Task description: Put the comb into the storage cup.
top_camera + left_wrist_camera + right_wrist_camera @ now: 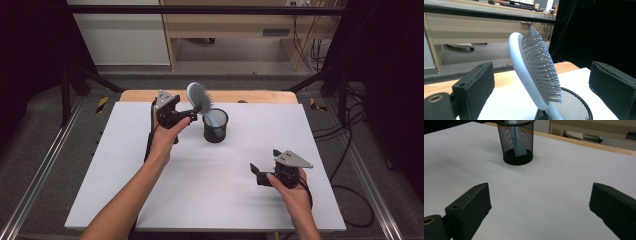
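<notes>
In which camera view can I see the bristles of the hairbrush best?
The left gripper view: the hairbrush is close and its bristles are sharp. The high view shows it small, leaning in the mesh cup. The right gripper view shows its handle through the mesh.

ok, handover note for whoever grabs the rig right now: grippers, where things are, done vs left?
Left gripper: open, jaws either side of the pale blue oval hairbrush, not touching it.
Right gripper: open and holding nothing, low over the white table top on the person's near right.
Hairbrush: handle down in the black wire-mesh cup, head leaning out over the rim, bristles facing up.
Cup: upright near the far middle of the table.
Done: brush sits in the cup.
Left: probably just draw the left gripper clear without knocking the brush.
</notes>
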`<state>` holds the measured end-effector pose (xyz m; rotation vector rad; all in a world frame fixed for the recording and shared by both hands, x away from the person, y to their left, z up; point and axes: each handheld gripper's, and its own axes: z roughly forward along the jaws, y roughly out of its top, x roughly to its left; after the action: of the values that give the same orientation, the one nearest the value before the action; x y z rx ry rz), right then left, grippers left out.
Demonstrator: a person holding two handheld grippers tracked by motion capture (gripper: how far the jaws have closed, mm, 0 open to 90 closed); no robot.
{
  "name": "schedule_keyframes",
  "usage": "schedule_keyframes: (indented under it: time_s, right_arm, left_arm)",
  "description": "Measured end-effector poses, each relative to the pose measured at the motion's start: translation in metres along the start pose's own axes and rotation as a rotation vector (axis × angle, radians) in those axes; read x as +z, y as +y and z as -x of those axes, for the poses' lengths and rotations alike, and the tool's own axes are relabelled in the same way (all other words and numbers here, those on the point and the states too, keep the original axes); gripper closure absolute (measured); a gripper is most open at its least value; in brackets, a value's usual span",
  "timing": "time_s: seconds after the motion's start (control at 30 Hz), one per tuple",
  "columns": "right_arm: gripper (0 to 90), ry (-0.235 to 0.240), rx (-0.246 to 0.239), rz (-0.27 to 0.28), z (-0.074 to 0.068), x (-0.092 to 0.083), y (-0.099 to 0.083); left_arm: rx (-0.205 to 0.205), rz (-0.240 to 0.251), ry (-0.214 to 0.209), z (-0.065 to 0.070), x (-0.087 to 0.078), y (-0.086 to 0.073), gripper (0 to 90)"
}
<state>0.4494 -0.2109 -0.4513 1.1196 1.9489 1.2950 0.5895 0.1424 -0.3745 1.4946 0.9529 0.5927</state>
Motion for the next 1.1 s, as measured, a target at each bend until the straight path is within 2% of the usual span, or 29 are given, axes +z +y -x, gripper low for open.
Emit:
schedule_keyframes:
  time_s: [0.5, 1.1]
  right_arm:
    - [3.9, -0.003, -0.001, 0.000, 0.001, -0.001, 0.000]
    - [4.6, -0.004, -0.010, 0.001, 0.000, -0.002, 0.000]
  left_arm:
    - [0.020, 0.002, 0.004, -0.005, -0.023, 0.009, 5.4]
    - [0.036, 0.013, 0.021, -0.018, -0.044, 0.018, 5.4]
